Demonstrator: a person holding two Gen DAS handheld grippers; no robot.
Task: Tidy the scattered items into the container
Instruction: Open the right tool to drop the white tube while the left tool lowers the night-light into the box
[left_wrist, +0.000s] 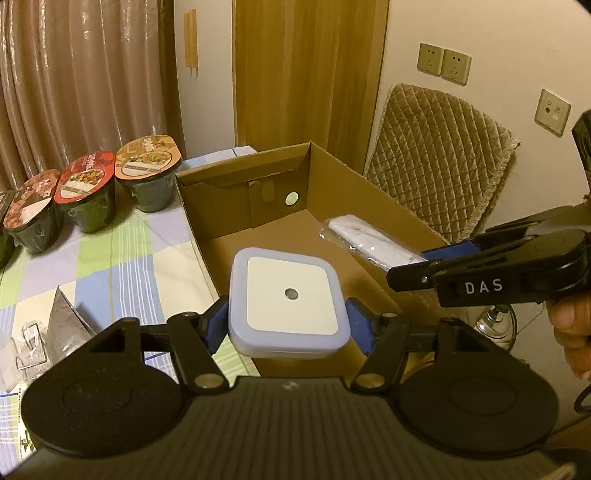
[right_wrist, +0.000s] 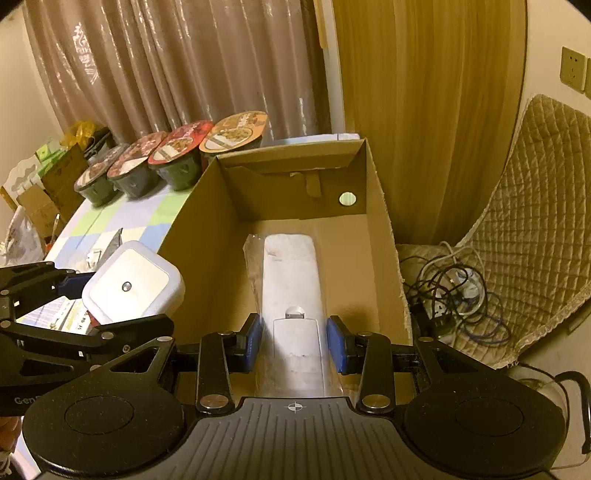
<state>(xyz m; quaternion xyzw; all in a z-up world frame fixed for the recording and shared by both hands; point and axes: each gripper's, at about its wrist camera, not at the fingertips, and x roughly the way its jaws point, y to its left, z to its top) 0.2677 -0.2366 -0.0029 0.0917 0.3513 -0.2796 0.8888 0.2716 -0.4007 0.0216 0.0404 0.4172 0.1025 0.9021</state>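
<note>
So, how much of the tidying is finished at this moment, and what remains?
Nearly done: the wrapped white remote lies on the cardboard box floor, with the right claw open around its near end. In hand: the left claw grips a square night light over the box's near edge. Left: small plastic packets on the checked tablecloth.

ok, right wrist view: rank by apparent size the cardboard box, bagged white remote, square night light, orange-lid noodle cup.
1. cardboard box
2. bagged white remote, partly hidden below by the right gripper
3. square night light in the left gripper; near the camera
4. orange-lid noodle cup; farthest, so true size is unsure
</note>
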